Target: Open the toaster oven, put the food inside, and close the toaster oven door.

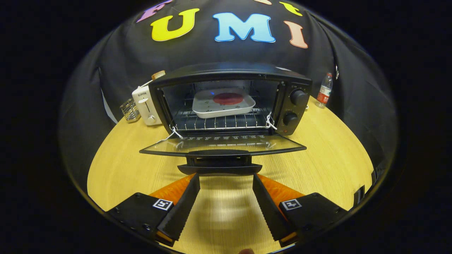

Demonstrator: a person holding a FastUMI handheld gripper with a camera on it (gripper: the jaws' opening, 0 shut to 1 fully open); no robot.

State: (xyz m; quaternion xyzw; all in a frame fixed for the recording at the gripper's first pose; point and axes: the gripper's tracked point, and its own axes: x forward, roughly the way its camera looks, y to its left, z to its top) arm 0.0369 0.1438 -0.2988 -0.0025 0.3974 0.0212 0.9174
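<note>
Gripper (pixel 226 180): my two fingers stand wide apart and hold nothing; their tips are just under the door handle, one at each end of it, not pressing on it.
Door handle (pixel 219 165): black bar on the front edge of the door, the part of the toaster oven closest to my fingers.
Door (pixel 222 144): glass, folded down flat in front of the toaster oven, fully open.
Toaster oven (pixel 229 98): black, on the wooden table (pixel 317 155), its two knobs on the panel at the right of the cavity.
Food (pixel 227 98): a red round piece on a white tray (pixel 223 104), which rests on the wire rack inside the toaster oven.
Beside the toaster oven: a white toaster (pixel 146 106) touching or nearly touching its left side, a plastic bottle (pixel 324 90) apart on its right.
Step in hand: I judge that opening and loading are done; only the closing is left.
Next move: bring the fingers under the handle, or close them on it, then lift the door in an arc up toward the toaster oven until it shuts.
</note>
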